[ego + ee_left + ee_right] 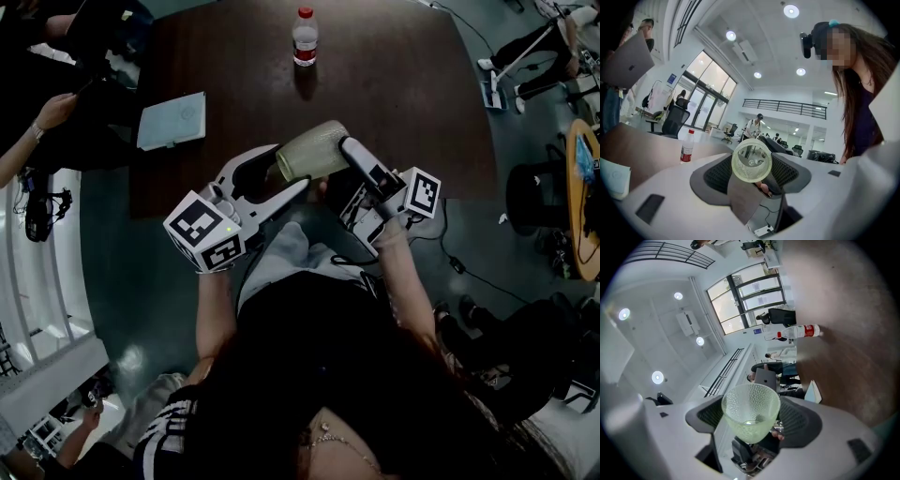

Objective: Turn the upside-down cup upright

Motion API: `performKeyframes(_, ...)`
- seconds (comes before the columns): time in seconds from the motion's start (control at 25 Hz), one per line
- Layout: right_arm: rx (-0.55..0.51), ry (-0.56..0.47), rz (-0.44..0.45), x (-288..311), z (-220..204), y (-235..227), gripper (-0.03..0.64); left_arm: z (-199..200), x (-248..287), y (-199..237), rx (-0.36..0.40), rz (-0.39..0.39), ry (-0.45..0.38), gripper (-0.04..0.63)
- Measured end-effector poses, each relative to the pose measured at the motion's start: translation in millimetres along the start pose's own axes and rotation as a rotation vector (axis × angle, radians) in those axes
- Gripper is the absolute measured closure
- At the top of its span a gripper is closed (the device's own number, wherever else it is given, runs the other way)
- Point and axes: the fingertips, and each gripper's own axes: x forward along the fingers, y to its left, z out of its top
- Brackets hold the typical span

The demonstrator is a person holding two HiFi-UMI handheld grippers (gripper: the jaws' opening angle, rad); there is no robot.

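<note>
The cup (pixel 314 150) lies sideways in the air over the surface's (pixel 394 84) near edge. The left tool (pixel 751 161) and right tool (pixel 751 416) both clamp it, likely a handover to regrip it upright.

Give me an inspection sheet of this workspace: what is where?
Surface: brown table.
Job's things: cup off the table, lying on its side in the air.
Clutter: bottle upright at the far edge; booklet at left.
Grippers: left gripper and right gripper both closed on the cup.
Cables: black cable on the floor at right.
Surroundings: bystander's hand at left; office with ceiling lights.
</note>
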Motion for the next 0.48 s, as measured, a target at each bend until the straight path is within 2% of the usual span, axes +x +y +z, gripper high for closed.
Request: performKeyframes(0.48, -0.006, 0.006, 0.021, 1.1, 0.4, 1.1, 0.256, 0.9, -0.1, -0.2, 0.009, 0.004, 0.005, 0.324)
